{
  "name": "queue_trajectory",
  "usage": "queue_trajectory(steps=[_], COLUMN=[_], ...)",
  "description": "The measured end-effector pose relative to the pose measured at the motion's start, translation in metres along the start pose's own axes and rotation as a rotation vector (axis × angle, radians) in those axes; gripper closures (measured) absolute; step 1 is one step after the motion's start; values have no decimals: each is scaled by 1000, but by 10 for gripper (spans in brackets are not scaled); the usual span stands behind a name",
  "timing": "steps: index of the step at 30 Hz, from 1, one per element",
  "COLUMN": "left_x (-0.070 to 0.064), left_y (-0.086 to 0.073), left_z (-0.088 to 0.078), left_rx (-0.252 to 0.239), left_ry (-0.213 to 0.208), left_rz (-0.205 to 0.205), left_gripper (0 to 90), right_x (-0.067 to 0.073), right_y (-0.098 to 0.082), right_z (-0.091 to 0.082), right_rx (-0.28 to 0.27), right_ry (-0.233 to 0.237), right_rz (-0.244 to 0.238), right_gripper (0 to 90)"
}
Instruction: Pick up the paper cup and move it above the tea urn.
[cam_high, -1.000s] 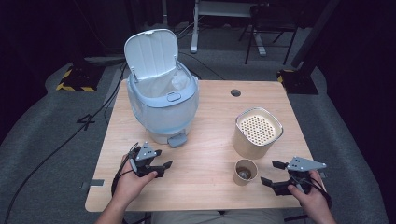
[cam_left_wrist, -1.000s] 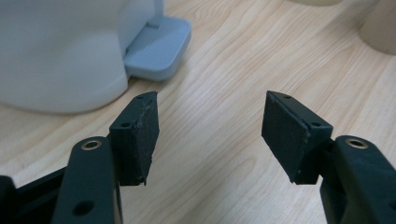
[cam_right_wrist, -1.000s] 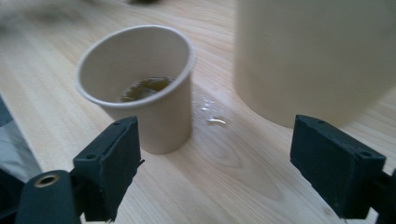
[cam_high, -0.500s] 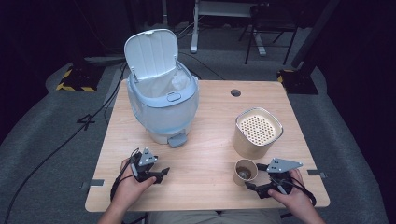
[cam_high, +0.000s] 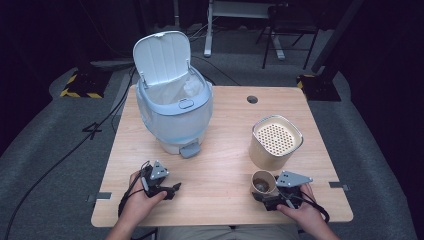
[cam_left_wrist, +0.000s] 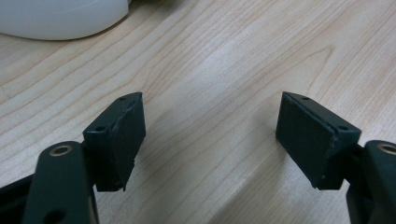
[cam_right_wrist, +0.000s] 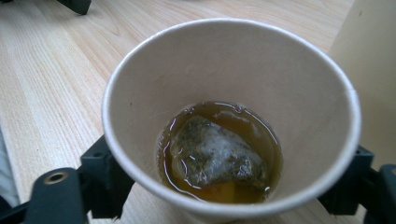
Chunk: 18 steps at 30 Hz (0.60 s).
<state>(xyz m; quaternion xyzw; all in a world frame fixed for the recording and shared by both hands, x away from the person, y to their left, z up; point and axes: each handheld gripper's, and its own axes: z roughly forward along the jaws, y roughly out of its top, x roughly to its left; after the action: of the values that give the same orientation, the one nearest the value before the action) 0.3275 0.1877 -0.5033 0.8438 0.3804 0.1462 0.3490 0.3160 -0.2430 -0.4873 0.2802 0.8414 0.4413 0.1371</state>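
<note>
Your right gripper view looks down into the paper cup, where a wet tea bag sits in brown liquid; from the high view that bag is only a dark blot. Your right gripper has just been closing, the cup between its jaws near the table's front edge. Your left gripper has been opening, nothing between its jaws.
</note>
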Motion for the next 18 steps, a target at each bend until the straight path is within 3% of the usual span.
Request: queue_trajectory(steps=[2,10,18], left_x=[0,0,0], left_y=[0,0,-1], left_z=[-1,0,-1], left_rx=[3,0,1], left_ry=[2,7,7], left_rz=[-6,-2,-5], left_gripper=[243,242,241], right_x=[0,-1,-4], right_y=[-1,0,13], right_z=[1,0,-10], right_rx=[-3,-13,-49], right_ry=[-2,-2,19], right_rz=[0,-11,-17], right_gripper=[257,284,291])
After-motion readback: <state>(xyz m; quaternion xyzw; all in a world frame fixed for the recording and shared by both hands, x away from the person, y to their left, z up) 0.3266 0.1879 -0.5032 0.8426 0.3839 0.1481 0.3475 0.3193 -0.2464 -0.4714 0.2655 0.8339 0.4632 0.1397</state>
